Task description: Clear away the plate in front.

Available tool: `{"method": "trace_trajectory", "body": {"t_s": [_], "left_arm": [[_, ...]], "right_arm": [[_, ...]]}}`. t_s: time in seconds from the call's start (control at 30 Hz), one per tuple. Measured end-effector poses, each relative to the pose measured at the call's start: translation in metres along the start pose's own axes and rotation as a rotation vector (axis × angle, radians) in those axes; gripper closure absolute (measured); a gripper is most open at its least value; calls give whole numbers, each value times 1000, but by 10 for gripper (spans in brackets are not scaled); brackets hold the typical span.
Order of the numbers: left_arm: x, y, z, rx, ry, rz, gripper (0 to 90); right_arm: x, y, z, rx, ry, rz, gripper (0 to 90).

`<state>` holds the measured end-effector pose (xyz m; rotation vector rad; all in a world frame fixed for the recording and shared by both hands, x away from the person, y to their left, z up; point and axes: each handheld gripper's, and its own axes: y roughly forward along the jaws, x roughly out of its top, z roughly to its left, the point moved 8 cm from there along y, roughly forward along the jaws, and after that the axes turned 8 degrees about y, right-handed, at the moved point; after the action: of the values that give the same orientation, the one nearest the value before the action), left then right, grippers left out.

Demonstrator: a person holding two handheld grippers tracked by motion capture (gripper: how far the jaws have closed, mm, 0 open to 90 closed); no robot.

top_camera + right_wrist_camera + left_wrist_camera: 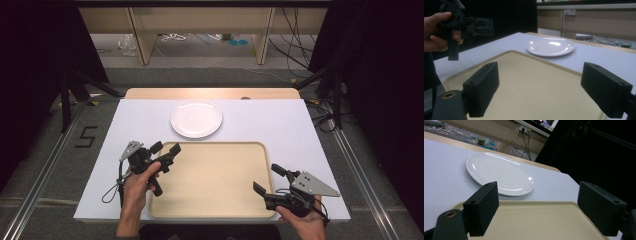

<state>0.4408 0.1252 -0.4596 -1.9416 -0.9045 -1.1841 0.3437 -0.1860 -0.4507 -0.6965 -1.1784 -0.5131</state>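
A round white plate (196,118) lies empty on the white table, just beyond the far edge of a beige tray (215,180). My left gripper (166,150) hovers over the tray's far-left corner, open and holding nothing, aimed toward the plate (499,173). Over the tray's near-right corner my right gripper (269,179) is open too, with nothing between its jaws. In the right gripper view the tray (534,85) spreads ahead, the plate (551,46) lies beyond it, and the left gripper (477,26) is held up in a hand at the upper left.
The white table top (280,125) has bare room on both sides of the plate. Black stands (70,95) and cables flank the table on the floor. A wooden shelf unit (200,30) stands behind it.
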Motion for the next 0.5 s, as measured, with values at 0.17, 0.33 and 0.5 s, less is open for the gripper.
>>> {"method": "trace_trajectory", "body": {"t_s": [0.17, 0.33, 0.5], "left_arm": [[0, 14, 7, 14, -42, 33, 175], [5, 26, 12, 25, -72, 55, 177], [9, 36, 19, 36, -127, 79, 177]], "right_arm": [[0, 0, 0, 1, 3, 0, 161], [0, 0, 1, 2, 3, 0, 161], [0, -1, 0, -1, 3, 2, 161]]}}
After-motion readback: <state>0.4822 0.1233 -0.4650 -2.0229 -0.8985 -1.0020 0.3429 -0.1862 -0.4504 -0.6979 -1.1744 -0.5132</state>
